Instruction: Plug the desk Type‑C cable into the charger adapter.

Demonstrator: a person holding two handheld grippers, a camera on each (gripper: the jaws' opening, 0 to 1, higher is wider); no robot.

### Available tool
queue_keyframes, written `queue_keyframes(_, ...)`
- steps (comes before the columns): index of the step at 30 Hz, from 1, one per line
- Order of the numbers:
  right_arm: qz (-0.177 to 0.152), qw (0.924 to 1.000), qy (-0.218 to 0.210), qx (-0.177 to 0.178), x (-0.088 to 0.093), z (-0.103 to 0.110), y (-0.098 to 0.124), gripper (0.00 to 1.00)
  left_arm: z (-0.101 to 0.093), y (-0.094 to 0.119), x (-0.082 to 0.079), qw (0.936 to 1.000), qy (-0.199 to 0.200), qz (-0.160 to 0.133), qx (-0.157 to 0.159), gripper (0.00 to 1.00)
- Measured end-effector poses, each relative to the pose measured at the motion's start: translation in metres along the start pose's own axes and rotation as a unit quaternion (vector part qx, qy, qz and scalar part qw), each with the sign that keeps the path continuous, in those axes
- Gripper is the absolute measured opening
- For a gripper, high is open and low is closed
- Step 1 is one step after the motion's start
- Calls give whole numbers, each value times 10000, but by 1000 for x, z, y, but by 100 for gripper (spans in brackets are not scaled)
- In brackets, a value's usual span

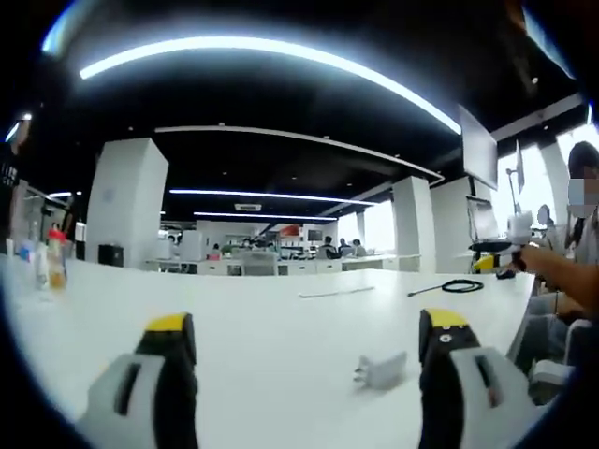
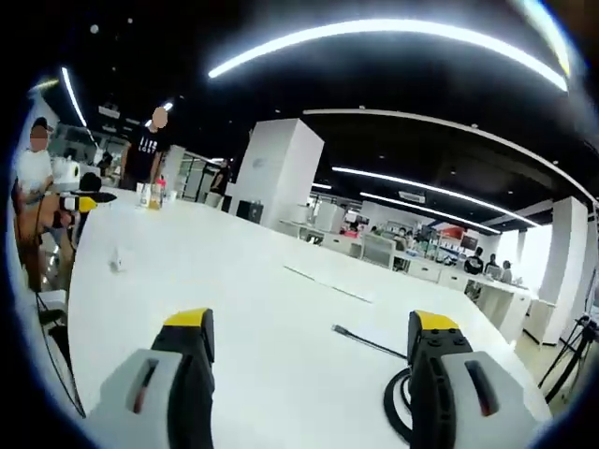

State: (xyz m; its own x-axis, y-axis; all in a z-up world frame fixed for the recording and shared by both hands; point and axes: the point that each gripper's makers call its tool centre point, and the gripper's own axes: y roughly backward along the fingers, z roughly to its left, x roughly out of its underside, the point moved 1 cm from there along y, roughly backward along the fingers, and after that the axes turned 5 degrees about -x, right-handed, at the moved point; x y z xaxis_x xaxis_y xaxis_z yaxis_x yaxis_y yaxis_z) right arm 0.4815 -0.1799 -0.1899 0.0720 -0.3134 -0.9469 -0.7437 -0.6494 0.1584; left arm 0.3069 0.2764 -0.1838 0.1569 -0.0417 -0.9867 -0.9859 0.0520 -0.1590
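Observation:
A small white charger adapter lies on the white desk, just left of my left gripper's right jaw. My left gripper is open with nothing between its yellow-tipped jaws. The black Type-C cable lies coiled far off at the right. In the right gripper view the cable's coil sits beside the right jaw, and its plug end points left across the desk. My right gripper is open and empty. The adapter is a small white shape far to the left.
A thin pale strip lies mid-desk. Bottles stand at the desk's left end. The other gripper shows at the right, held by a hand. People stand by the desk's far end. White pillars and office desks fill the background.

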Motion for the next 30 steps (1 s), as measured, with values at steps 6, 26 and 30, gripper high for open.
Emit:
queue_keyframes(6,302,9987,267,-314,7,-16,-30,79,3,2,3,10000,5,67,-26,98)
queue_keyframes(26,1375,9842,466,-1016,55,-69,-114,57,6,7,4,9998,-85,165,-29,95)
queue_keyframes(30,1621,9781,473,-1218,63,-74,-133,53,3,8,3,9998,-112,174,6,94)
